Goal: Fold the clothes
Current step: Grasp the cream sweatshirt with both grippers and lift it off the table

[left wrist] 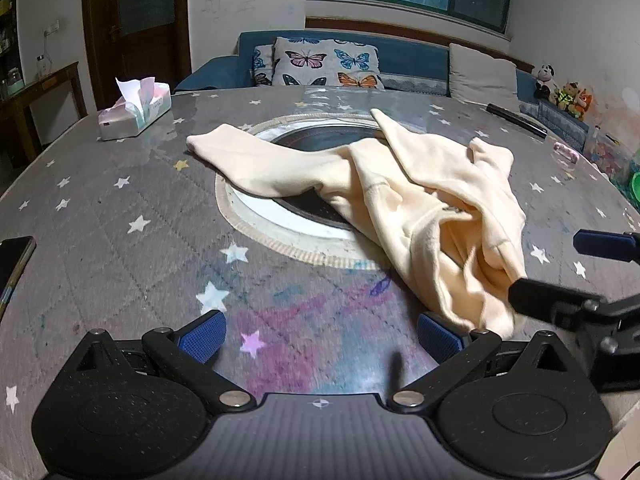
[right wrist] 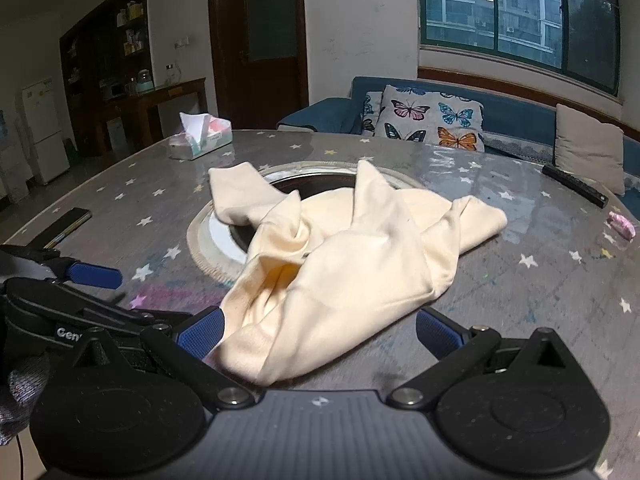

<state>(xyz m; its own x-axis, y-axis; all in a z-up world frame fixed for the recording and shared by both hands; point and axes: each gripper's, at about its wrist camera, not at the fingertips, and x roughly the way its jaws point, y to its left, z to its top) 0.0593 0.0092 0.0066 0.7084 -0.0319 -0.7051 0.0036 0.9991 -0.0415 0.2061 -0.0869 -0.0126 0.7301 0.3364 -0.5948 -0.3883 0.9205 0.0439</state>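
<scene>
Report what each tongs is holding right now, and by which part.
Nothing is held. The left tongs stand open over bare table beside the cream garment. The right tongs are open too, with the garment's near edge lying between their fingers, not pinched.

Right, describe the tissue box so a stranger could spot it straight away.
Start at the round table with the grey star-print cover. Go to its far left edge, towards the dark wooden door. The tissue box sits there alone, a small pale carton with a white tissue poking up, well clear of the cream garment.
</scene>
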